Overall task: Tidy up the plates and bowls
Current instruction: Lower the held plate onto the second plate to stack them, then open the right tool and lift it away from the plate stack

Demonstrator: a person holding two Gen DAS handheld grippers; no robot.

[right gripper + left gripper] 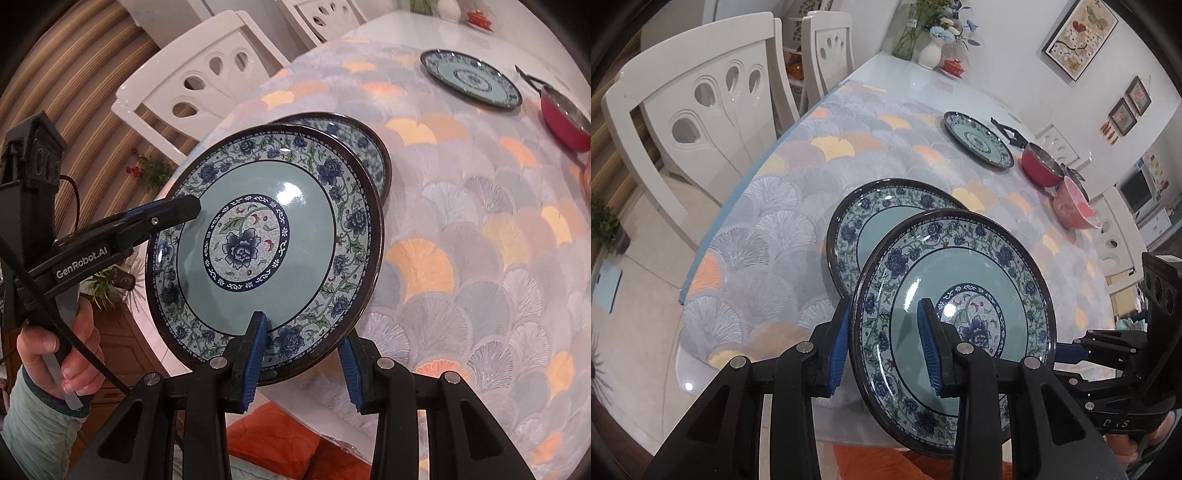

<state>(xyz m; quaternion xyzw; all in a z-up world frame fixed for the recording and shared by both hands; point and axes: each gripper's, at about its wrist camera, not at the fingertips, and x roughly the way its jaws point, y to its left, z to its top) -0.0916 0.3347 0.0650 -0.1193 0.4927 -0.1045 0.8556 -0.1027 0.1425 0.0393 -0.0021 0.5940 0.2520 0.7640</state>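
Observation:
A teal plate with a blue floral rim (960,306) (258,240) hangs tilted just above the table, held at two places on its rim. My left gripper (884,350) (173,216) is shut on its left edge, one pad on top and one underneath. My right gripper (303,362) (1065,352) is shut on the near edge. Partly hidden behind the held plate, a second matching plate (871,221) (369,147) lies flat on the table. A third plate (977,140) (472,79) lies farther back. A red bowl (1039,166) (565,118) and a pink bowl (1071,203) stand to the right.
The round table carries a fan-patterned cloth (775,221) (461,221). White chairs (694,122) (192,81) stand along its left side. At the far end are a white vase with flowers (931,51) and a small red lidded dish (953,68). A black stand (1010,131) sits behind the third plate.

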